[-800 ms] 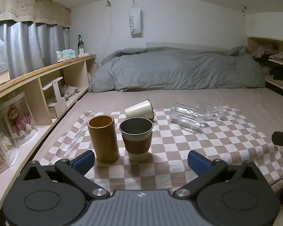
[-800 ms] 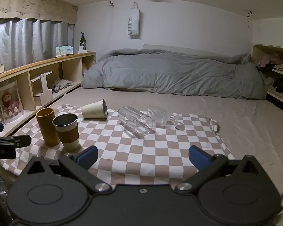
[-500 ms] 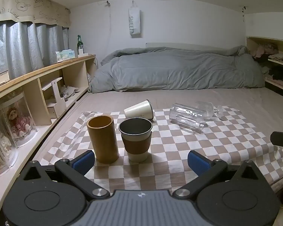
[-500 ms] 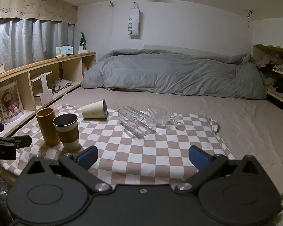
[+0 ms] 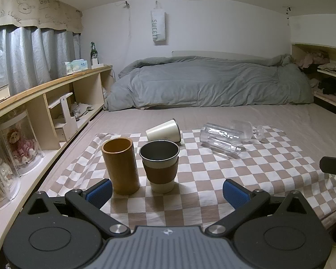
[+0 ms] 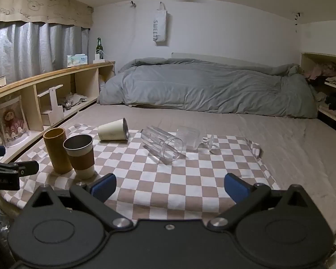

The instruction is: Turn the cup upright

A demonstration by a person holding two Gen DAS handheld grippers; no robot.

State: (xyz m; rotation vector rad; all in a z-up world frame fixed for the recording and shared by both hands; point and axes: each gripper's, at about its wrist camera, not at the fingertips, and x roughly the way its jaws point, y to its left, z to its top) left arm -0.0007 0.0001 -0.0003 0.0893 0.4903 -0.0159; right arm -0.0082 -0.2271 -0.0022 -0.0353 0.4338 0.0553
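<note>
On a checkered cloth (image 5: 212, 179) (image 6: 179, 179) a wooden tumbler (image 5: 121, 163) (image 6: 57, 150) and a steel cup with a brown sleeve (image 5: 160, 164) (image 6: 80, 155) stand upright. A cream cup (image 5: 163, 131) (image 6: 113, 130), a clear tall glass (image 5: 219, 140) (image 6: 162, 144) and a ribbed stemmed glass (image 5: 246, 130) (image 6: 190, 136) lie on their sides behind. My left gripper (image 5: 168, 194) is open and empty just in front of the two upright cups. My right gripper (image 6: 170, 188) is open and empty, well short of the clear glass.
The cloth lies on a bed with a grey duvet (image 5: 208, 83) at the far end. A wooden shelf unit (image 5: 44, 107) runs along the left with a jar holding a doll (image 5: 20, 143). Shelves with clothes (image 5: 324, 74) stand at the right.
</note>
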